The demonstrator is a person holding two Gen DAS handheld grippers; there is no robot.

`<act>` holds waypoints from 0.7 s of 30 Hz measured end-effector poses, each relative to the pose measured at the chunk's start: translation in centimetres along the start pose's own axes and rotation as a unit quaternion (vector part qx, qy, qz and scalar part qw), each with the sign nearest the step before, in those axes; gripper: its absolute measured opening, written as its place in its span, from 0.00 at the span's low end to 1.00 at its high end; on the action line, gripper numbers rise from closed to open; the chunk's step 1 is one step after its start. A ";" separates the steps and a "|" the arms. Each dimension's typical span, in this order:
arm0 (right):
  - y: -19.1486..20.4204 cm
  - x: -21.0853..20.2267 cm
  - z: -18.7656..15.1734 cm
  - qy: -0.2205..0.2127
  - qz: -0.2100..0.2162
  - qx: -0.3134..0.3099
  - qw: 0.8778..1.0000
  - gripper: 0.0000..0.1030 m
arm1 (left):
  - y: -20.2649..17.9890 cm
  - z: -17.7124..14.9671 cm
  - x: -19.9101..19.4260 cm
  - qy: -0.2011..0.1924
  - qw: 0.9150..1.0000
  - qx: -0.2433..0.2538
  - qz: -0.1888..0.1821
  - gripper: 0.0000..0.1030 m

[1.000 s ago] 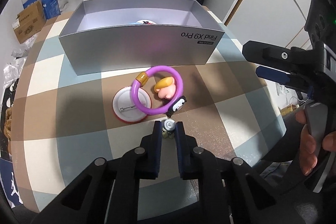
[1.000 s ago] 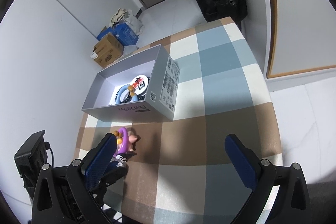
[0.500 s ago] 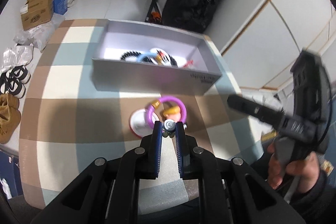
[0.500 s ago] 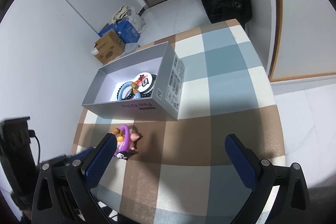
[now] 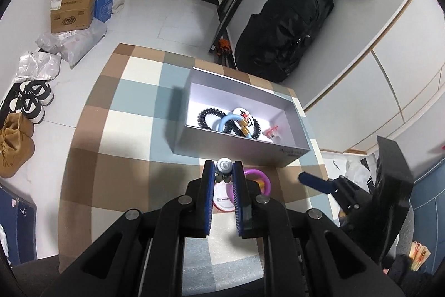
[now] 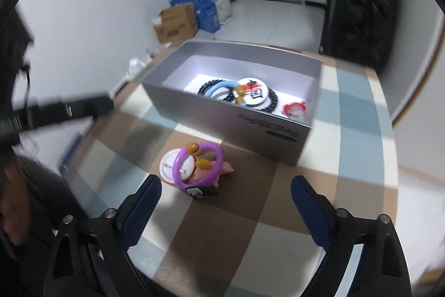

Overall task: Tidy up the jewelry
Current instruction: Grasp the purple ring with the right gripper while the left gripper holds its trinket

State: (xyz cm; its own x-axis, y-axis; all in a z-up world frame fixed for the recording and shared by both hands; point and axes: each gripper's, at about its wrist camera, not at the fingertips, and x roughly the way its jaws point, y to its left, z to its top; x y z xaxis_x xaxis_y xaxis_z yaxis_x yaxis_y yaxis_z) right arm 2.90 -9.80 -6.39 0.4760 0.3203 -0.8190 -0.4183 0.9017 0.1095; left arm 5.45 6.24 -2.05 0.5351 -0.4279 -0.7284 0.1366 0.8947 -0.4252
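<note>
My left gripper is shut on a small silver-grey charm, held above the table just before the grey box. The box holds a black coil tie, a blue ring, a white badge and a red piece. On the checked cloth a purple ring lies over a white badge, a pink figure and a black charm. My right gripper hangs over this pile. Its jaws are closing, and the pads touch nothing.
The checked tablecloth ends close to the box on the right. On the floor to the left are cardboard boxes and shoes. A black bag leans on the far wall. The other gripper's finger reaches in from the right.
My left gripper has risen off the cloth with the small charm and come nearer the box. The right gripper has swung over the purple ring pile, rolled, and its jaws stand narrower.
</note>
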 end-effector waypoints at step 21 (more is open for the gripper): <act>3.8 4.2 0.6 0.036 -0.035 -0.094 0.994 0.53 | 1.3 0.3 -1.1 -0.007 1.000 -0.001 -0.026 0.08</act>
State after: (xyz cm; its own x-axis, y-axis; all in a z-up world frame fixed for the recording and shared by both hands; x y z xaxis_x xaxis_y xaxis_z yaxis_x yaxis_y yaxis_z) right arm 3.78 -4.89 -9.02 0.4551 0.2299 -0.8603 -0.5256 0.8492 -0.0510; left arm 5.27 7.88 -1.63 0.5397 -0.4719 -0.6971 0.1623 0.8709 -0.4639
